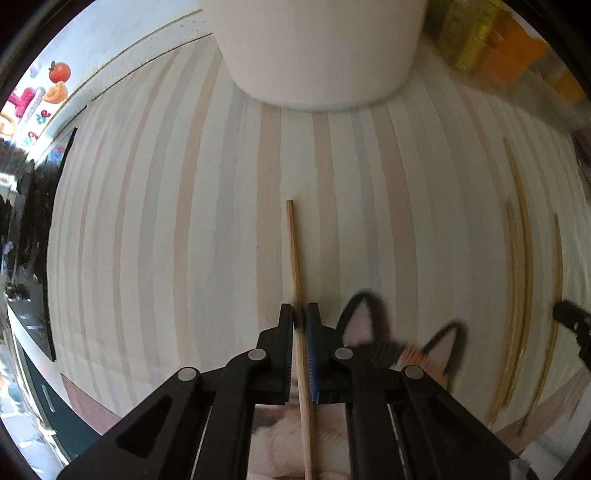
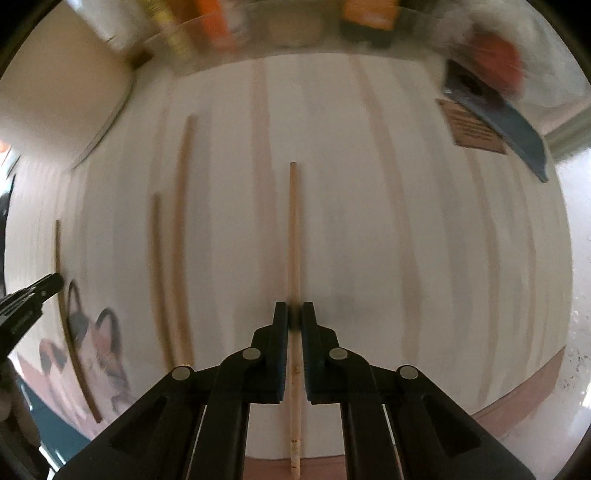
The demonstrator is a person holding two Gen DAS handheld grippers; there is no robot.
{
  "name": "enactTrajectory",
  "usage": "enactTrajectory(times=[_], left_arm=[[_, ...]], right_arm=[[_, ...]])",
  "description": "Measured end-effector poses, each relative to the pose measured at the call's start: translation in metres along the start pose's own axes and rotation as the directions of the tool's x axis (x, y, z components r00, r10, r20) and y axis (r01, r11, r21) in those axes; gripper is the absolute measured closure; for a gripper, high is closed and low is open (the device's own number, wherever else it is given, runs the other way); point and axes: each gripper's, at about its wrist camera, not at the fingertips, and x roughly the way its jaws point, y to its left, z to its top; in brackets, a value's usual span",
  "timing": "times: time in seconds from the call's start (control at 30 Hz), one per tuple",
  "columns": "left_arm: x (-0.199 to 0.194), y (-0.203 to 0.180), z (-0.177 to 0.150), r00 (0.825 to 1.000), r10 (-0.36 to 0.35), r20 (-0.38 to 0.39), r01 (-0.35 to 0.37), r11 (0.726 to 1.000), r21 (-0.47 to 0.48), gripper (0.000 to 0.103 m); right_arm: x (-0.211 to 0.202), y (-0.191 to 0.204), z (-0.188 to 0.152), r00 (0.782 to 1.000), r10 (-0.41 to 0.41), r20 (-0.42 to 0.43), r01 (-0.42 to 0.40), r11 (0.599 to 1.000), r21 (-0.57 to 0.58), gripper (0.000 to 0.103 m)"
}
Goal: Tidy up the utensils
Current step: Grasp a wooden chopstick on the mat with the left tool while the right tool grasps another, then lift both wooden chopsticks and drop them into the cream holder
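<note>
My left gripper point(image 1: 300, 314) is shut on a wooden chopstick point(image 1: 294, 251) that points forward toward a white cylindrical holder point(image 1: 314, 55) at the top of the left wrist view. My right gripper point(image 2: 294, 314) is shut on another wooden chopstick point(image 2: 294, 229) above the striped placemat point(image 2: 369, 221). Three more chopsticks point(image 2: 181, 240) lie on the mat to the right gripper's left; they also show at the right of the left wrist view point(image 1: 519, 258). The left gripper's tip shows at the left edge of the right wrist view point(image 2: 33, 295).
A cat picture point(image 1: 402, 347) is printed on the mat's near edge. Blurred bottles and jars point(image 2: 221, 29) stand along the far edge. A dark blue object point(image 2: 509, 122) and a brown card point(image 2: 472, 129) lie at the far right.
</note>
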Motion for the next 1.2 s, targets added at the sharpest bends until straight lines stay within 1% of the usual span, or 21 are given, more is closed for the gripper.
enactTrajectory(times=[0.1, 0.17, 0.2, 0.33, 0.37, 0.4, 0.5, 0.77, 0.8, 0.87, 1.03, 1.1, 1.2], left_arm=[[0.001, 0.001, -0.009, 1.0, -0.001, 0.01, 0.001, 1.0, 0.019, 0.098], [0.001, 0.003, -0.009, 1.0, -0.012, 0.01, 0.012, 1.0, 0.009, 0.098], [-0.001, 0.014, -0.007, 1.0, -0.016, 0.008, 0.016, 1.0, 0.006, 0.098], [0.002, 0.007, -0.018, 0.999, -0.034, 0.006, 0.034, 0.999, -0.001, 0.098], [0.0, 0.006, -0.016, 0.999, -0.038, 0.004, 0.039, 0.999, -0.005, 0.098], [0.002, 0.021, -0.011, 0.999, -0.043, 0.001, 0.043, 0.999, -0.008, 0.098], [0.001, 0.02, -0.008, 0.999, -0.045, -0.006, 0.045, 0.999, -0.011, 0.098], [0.004, 0.018, -0.005, 0.999, -0.044, -0.017, 0.043, 0.999, -0.015, 0.098], [0.004, 0.017, -0.004, 0.999, -0.045, -0.02, 0.045, 0.999, -0.017, 0.098], [0.002, 0.016, -0.003, 0.999, -0.047, -0.022, 0.047, 0.999, -0.019, 0.098], [0.006, 0.014, -0.002, 0.999, -0.036, -0.018, 0.035, 0.999, -0.013, 0.099], [0.008, 0.01, -0.004, 1.0, -0.02, -0.009, 0.02, 1.0, -0.003, 0.099], [-0.004, 0.006, -0.009, 0.999, 0.001, 0.04, -0.002, 1.0, 0.018, 0.099]], right_arm=[[0.001, 0.012, -0.01, 1.0, 0.004, -0.018, -0.005, 0.999, -0.045, 0.096], [0.002, 0.019, -0.014, 1.0, -0.023, -0.017, 0.022, 0.996, -0.082, 0.096], [0.002, 0.02, -0.015, 0.999, -0.031, -0.021, 0.029, 0.995, -0.092, 0.096], [0.005, 0.024, -0.016, 0.998, -0.048, -0.046, 0.042, 0.992, -0.122, 0.096], [0.005, 0.027, -0.016, 0.997, -0.054, -0.048, 0.047, 0.99, -0.133, 0.096], [0.005, 0.03, -0.016, 0.997, -0.06, -0.05, 0.052, 0.989, -0.14, 0.095], [0.009, 0.045, -0.018, 0.996, -0.073, -0.055, 0.063, 0.986, -0.157, 0.095], [0.012, 0.048, -0.005, 0.995, -0.069, -0.076, 0.057, 0.986, -0.154, 0.095], [0.008, 0.042, 0.011, 0.995, -0.069, -0.078, 0.057, 0.987, -0.153, 0.095], [0.006, 0.039, 0.02, 0.994, -0.071, -0.079, 0.058, 0.987, -0.152, 0.095], [0.004, 0.042, 0.02, 0.994, -0.077, -0.075, 0.065, 0.987, -0.147, 0.095], [0.004, 0.044, 0.018, 0.994, -0.081, -0.069, 0.07, 0.987, -0.143, 0.095], [0.002, 0.042, 0.014, 0.997, -0.069, -0.046, 0.063, 0.99, -0.124, 0.096]])
